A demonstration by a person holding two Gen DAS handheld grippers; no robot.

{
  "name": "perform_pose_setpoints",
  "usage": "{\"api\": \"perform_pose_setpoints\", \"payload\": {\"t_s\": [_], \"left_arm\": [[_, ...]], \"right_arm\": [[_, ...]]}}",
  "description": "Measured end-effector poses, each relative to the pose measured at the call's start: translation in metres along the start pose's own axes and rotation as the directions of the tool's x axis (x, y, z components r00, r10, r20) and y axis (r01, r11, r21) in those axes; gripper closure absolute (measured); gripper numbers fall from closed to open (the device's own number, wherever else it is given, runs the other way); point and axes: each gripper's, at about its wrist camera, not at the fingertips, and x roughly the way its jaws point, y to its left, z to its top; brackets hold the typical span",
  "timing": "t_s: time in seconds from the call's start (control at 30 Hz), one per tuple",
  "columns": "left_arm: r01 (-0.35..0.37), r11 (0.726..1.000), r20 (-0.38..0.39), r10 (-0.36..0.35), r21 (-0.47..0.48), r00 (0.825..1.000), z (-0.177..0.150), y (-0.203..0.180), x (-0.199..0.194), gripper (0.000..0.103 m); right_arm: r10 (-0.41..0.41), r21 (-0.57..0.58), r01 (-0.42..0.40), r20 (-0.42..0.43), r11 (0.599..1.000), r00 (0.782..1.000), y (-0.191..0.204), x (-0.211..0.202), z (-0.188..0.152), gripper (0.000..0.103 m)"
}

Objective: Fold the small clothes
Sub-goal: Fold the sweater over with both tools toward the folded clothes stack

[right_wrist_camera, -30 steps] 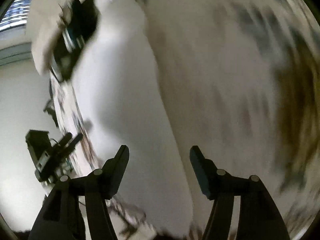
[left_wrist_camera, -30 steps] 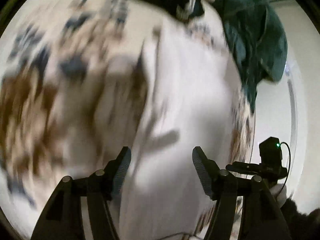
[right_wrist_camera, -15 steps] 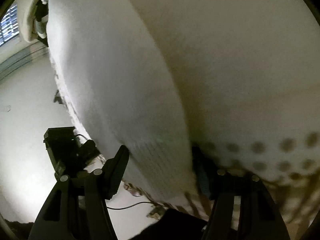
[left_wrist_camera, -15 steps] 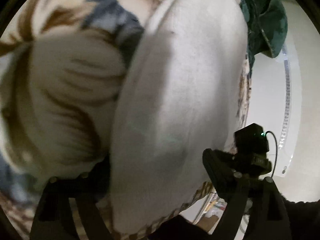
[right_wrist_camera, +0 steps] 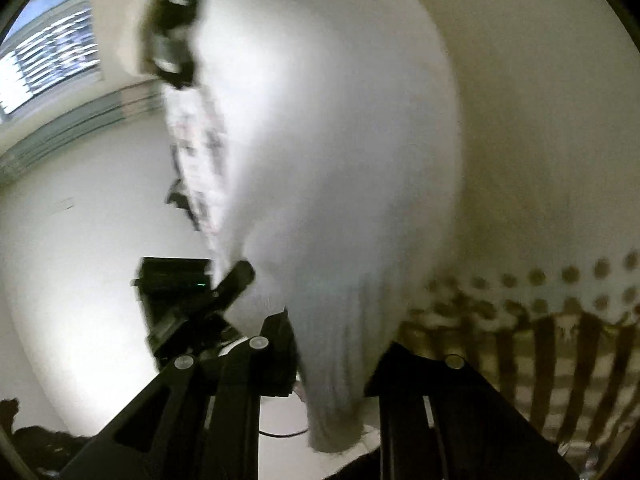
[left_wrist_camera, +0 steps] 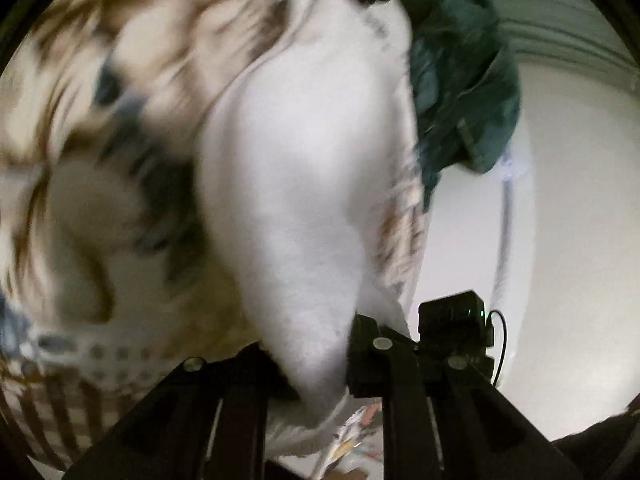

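Observation:
A white knit garment lies over the patterned cloth surface and fills the middle of both views; it also shows in the right wrist view. My left gripper is shut on the garment's near edge, which hangs between its black fingers. My right gripper is shut on the same garment at its ribbed hem. Each view shows the other gripper close alongside. Both views are motion-blurred.
The surface is a cream cloth with brown and blue patterns, with dots and stripes near its edge. A dark green garment lies at the far end. A pale wall and a window are beyond.
Both grippers were open above the garment one second ago. They came down over its near edge and closed on it. The edge is now lifted from the surface.

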Motion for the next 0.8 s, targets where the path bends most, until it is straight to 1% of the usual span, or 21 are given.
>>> {"api": "perform_pose_setpoints", "payload": {"t_s": [0.03,0.07,0.1,0.17,0.23,0.27,0.3,0.33,0.37,0.4,0.43,0.47,0.53,0.57,0.6,0.63,0.67,0.7,0.73,0.77,0.8], "left_arm": [[0.034,0.999,0.013,-0.034,-0.009,0.999,0.013,-0.013,0.004,0.091],[0.066,0.998,0.030,-0.066,-0.018,0.997,0.034,-0.029,0.007,0.091],[0.085,0.996,0.044,-0.084,-0.019,0.995,0.051,-0.036,0.010,0.091],[0.107,0.994,0.082,-0.105,-0.012,0.991,0.100,-0.057,0.021,0.091],[0.131,0.991,0.114,-0.129,-0.010,0.985,0.155,-0.079,0.041,0.085],[0.156,0.987,0.130,-0.151,-0.026,0.980,0.182,-0.087,0.053,0.072],[0.164,0.986,0.147,-0.157,-0.034,0.977,0.211,-0.095,0.059,0.048],[0.160,0.987,0.174,-0.152,-0.031,0.973,0.235,-0.092,0.049,0.038],[0.152,0.988,0.207,-0.145,-0.017,0.968,0.252,-0.099,0.047,0.035],[0.133,0.991,0.244,-0.127,-0.009,0.961,0.265,-0.104,0.042,0.035],[0.137,0.991,0.265,-0.130,-0.007,0.955,0.272,-0.102,0.036,0.035],[0.144,0.989,0.287,-0.141,0.008,0.948,0.270,-0.100,0.027,0.034],[0.074,0.996,0.338,-0.089,0.055,0.937,0.257,-0.097,0.002,0.033],[0.023,0.997,0.346,-0.048,0.074,0.937,0.249,-0.095,-0.003,0.033],[-0.041,0.995,0.349,0.008,0.089,0.937,0.241,-0.093,-0.004,0.033],[-0.106,0.989,0.350,0.063,0.107,0.935,0.234,-0.091,-0.001,0.033],[-0.190,0.972,0.340,0.133,0.139,0.931,0.225,-0.086,0.004,0.033],[-0.246,0.957,0.328,0.184,0.156,0.926,0.221,-0.076,0.012,0.033],[-0.293,0.942,0.315,0.232,0.163,0.920,0.219,-0.069,0.021,0.033],[-0.320,0.932,0.294,0.262,0.168,0.919,0.218,-0.062,0.034,0.033],[-0.343,0.925,0.273,0.292,0.165,0.917,0.220,-0.055,0.048,0.033]], "right_arm": [[0.009,-0.021,-0.008,0.010,1.000,1.000,0.012,-0.007,0.004,0.086],[0.022,-0.057,-0.020,0.035,0.998,0.999,0.033,-0.022,0.017,0.086],[0.027,-0.078,-0.023,0.051,0.997,0.998,0.047,-0.031,0.027,0.086],[0.043,-0.114,-0.034,0.084,0.993,0.995,0.076,-0.050,0.058,0.086],[0.052,-0.151,-0.033,0.127,0.988,0.991,0.108,-0.062,0.109,0.086],[0.047,-0.167,-0.022,0.150,0.986,0.988,0.124,-0.065,0.141,0.086],[0.043,-0.172,-0.012,0.175,0.985,0.984,0.137,-0.068,0.171,0.081],[0.048,-0.171,-0.015,0.185,0.985,0.982,0.133,-0.083,0.198,0.080],[0.061,-0.161,-0.027,0.206,0.987,0.977,0.146,-0.085,0.237,0.075],[0.063,-0.154,-0.029,0.221,0.988,0.973,0.152,-0.088,0.258,0.054],[0.091,-0.152,-0.055,0.242,0.987,0.966,0.167,-0.088,0.283,0.045],[0.125,-0.152,-0.086,0.271,0.985,0.954,0.173,-0.094,0.299,0.033],[0.146,-0.160,-0.101,0.306,0.982,0.941,0.193,-0.098,0.321,0.031],[0.134,-0.175,-0.082,0.314,0.981,0.940,0.194,-0.106,0.322,0.031],[0.090,-0.200,-0.026,0.318,0.980,0.944,0.191,-0.112,0.317,0.031],[0.053,-0.208,0.015,0.317,0.978,0.947,0.194,-0.106,0.316,0.031],[-0.012,-0.213,0.082,0.310,0.974,0.951,0.187,-0.106,0.311,0.031],[-0.098,-0.209,0.167,0.303,0.964,0.948,0.172,-0.102,0.302,0.031],[-0.164,-0.198,0.228,0.291,0.953,0.942,0.157,-0.097,0.299,0.031],[-0.221,-0.176,0.271,0.262,0.946,0.939,0.139,-0.087,0.295,0.031],[-0.229,-0.159,0.271,0.237,0.949,0.944,0.121,-0.090,0.292,0.031]]}}
